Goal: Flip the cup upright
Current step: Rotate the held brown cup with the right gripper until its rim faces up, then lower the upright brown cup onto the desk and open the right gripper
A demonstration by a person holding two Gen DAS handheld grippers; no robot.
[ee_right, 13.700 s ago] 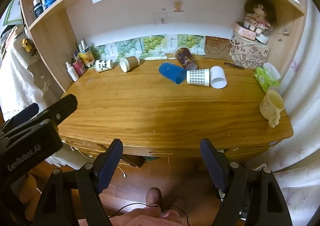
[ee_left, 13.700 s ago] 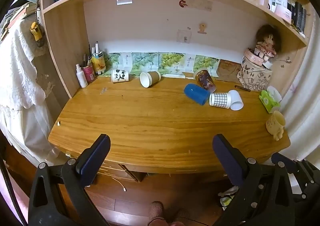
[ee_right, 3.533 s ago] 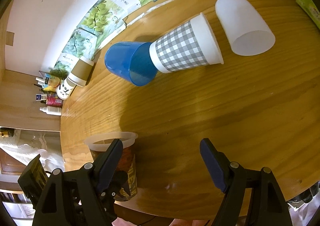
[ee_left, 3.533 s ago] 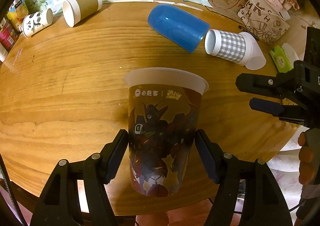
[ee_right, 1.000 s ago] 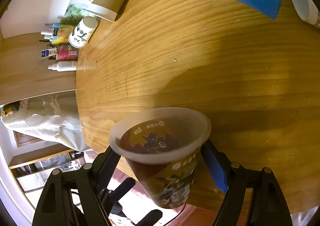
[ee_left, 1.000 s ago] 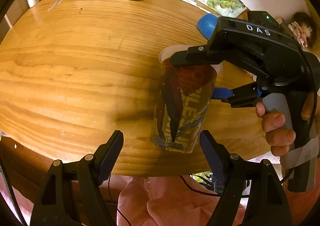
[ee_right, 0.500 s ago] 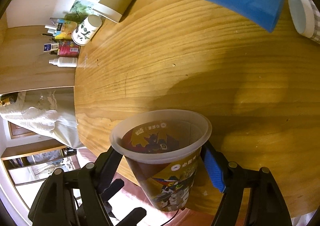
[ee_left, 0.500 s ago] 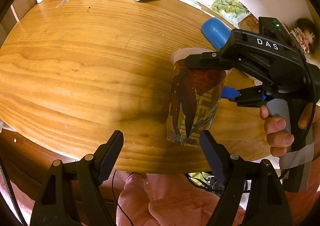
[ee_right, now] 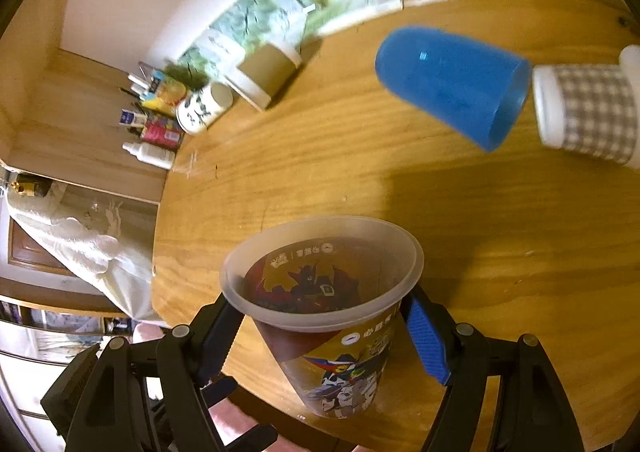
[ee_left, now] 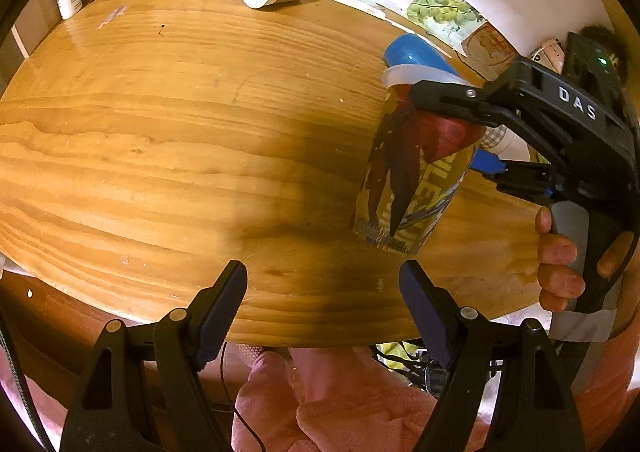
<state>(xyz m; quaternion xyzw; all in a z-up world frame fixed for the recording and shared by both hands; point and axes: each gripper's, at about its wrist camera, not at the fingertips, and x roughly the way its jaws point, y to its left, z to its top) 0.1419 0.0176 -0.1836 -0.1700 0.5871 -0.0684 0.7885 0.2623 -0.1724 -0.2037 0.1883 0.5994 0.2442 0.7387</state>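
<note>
Printed cup [ee_right: 332,316] upright, rim up, near front edge of desk [ee_left: 160,132]; base contact with wood hard to confirm. Right gripper [ee_right: 320,326] pinching it just under the rim, 2 fingers [ee_right: 424,336] on opposite sides. Left gripper [ee_left: 322,304] spread wide, holding nothing, back off the desk edge. Blue cup [ee_right: 452,86] on its side, mostly hidden behind printed cup in left view. Checked cup [ee_right: 588,112] cut off at frame edge. Far background blurred in right view.

printed cup [ee_right: 332,316] — upright now | left claw [ee_left: 324,306] released — right claw [ee_right: 320,326] grips
</note>
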